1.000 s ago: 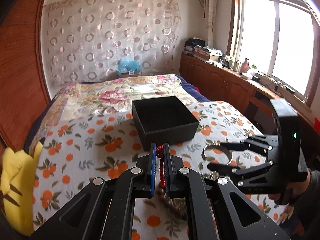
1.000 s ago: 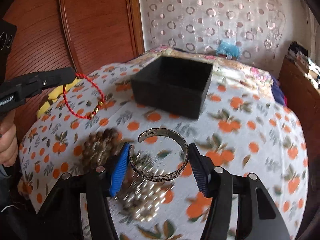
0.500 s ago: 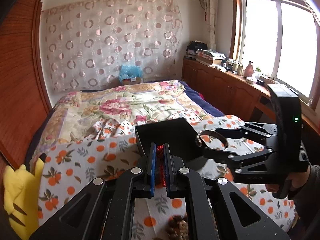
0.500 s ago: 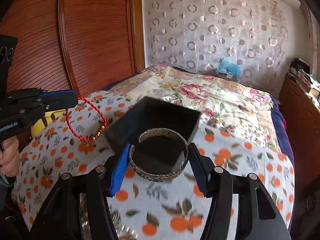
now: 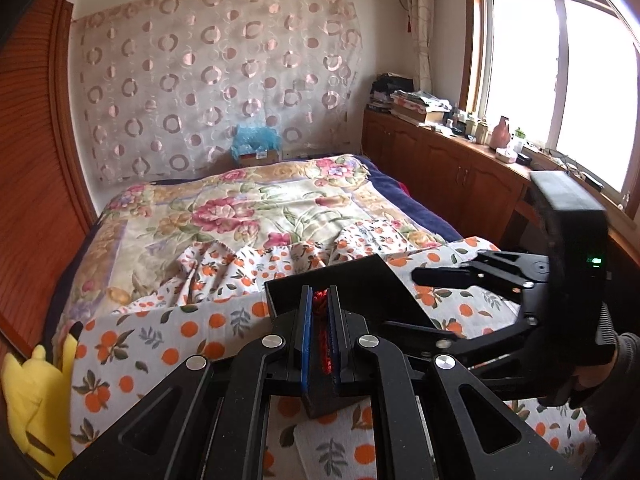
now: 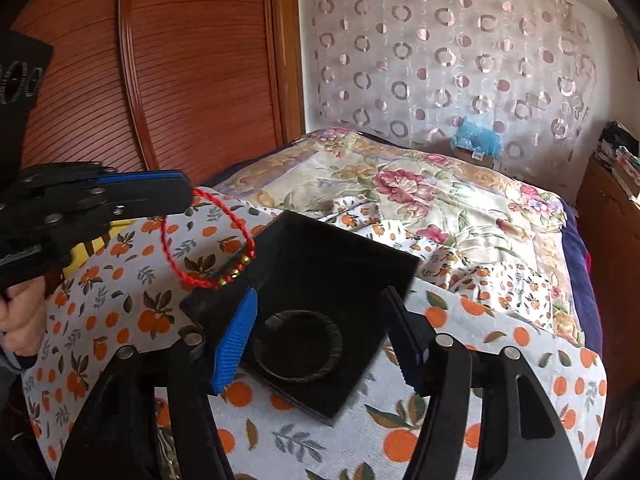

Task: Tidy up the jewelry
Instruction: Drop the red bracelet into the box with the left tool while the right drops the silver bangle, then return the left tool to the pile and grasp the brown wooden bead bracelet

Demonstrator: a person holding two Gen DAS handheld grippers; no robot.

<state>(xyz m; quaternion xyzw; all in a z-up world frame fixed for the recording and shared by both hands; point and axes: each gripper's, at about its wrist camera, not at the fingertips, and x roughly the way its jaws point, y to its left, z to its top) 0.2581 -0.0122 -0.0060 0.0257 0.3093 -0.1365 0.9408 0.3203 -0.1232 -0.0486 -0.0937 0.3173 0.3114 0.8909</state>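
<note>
In the right wrist view, a black open box (image 6: 340, 264) sits on the orange-print cloth (image 6: 460, 420). My right gripper (image 6: 320, 296) hovers over it with its jaws opening. The silver bangle (image 6: 298, 346) lies inside the box, free of both pads. My left gripper (image 6: 176, 196) comes in from the left, shut on a red cord bracelet (image 6: 208, 248) with gold beads that dangles by the box's near-left rim. In the left wrist view, the left gripper (image 5: 319, 294) pinches the red cord (image 5: 320, 332) above the box (image 5: 360, 292). The right gripper (image 5: 420, 304) stands open at the right.
A yellow plush toy (image 5: 28, 400) lies at the cloth's left edge. Beyond the box spreads a floral quilt (image 5: 240, 208). A wooden cabinet (image 5: 460, 172) with clutter runs under the window. A ribbed wooden panel (image 6: 180, 80) stands left of the bed.
Both grippers moved forward from the loose jewellery to above the box. The right jaws widened and the bangle left them; it now lies in the box. The left stays shut on the cord.
</note>
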